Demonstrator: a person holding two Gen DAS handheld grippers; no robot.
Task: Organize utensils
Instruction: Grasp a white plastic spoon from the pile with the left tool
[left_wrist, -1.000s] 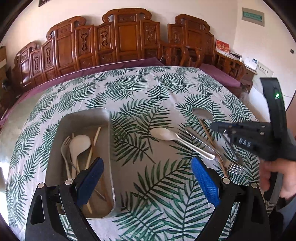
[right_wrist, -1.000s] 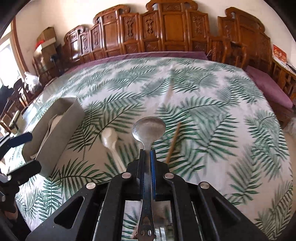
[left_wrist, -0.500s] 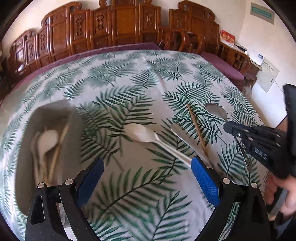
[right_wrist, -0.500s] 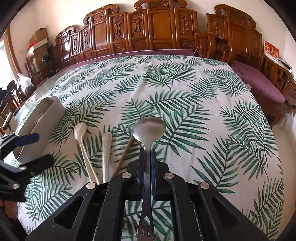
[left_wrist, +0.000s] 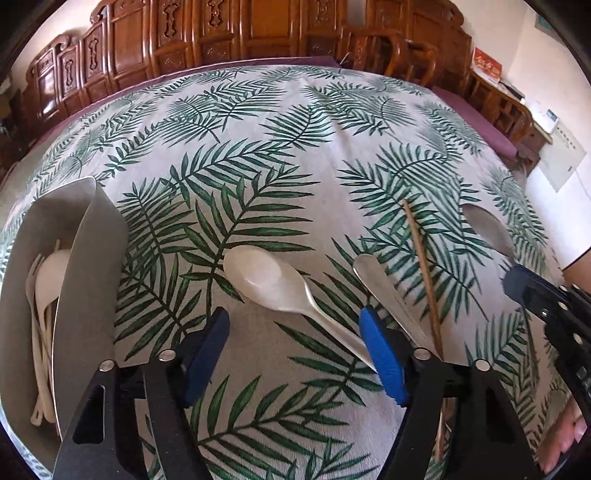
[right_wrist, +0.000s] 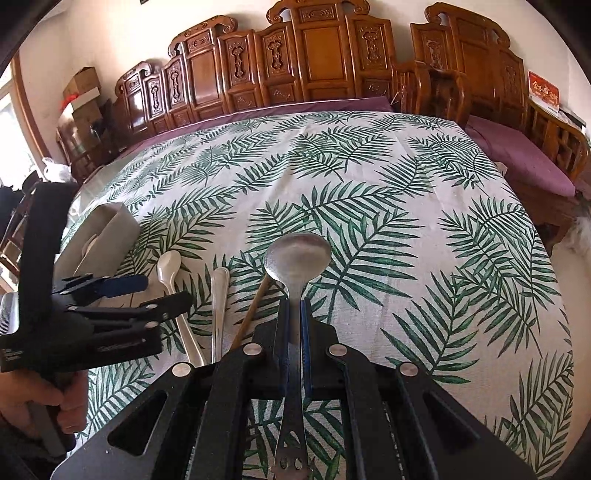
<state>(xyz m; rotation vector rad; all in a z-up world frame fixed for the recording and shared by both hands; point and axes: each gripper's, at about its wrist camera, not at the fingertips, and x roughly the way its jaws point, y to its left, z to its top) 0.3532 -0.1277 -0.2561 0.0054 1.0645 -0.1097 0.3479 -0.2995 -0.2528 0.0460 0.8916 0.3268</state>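
My right gripper (right_wrist: 293, 310) is shut on a metal spoon (right_wrist: 297, 254), its bowl sticking out ahead above the tablecloth; it also shows in the left wrist view (left_wrist: 487, 225). My left gripper (left_wrist: 295, 350) is open and low over a white spoon (left_wrist: 269, 277), whose handle runs toward the right finger. A metal utensil handle (left_wrist: 384, 288) and a wooden chopstick (left_wrist: 421, 258) lie to its right. A grey utensil tray (left_wrist: 85, 258) at the left holds white spoons and chopsticks. In the right wrist view the left gripper (right_wrist: 122, 291) sits by the white spoon (right_wrist: 169, 264).
The table wears a palm-leaf cloth (right_wrist: 369, 177) with a purple cloth (right_wrist: 258, 110) beneath at the far edge. Carved wooden chairs (right_wrist: 295, 55) line the far side, and a bench (right_wrist: 524, 155) stands at the right.
My left gripper has moved right and lower, from over the tray to over the white spoon. My right gripper has lifted and swung the metal spoon away from the other utensils.
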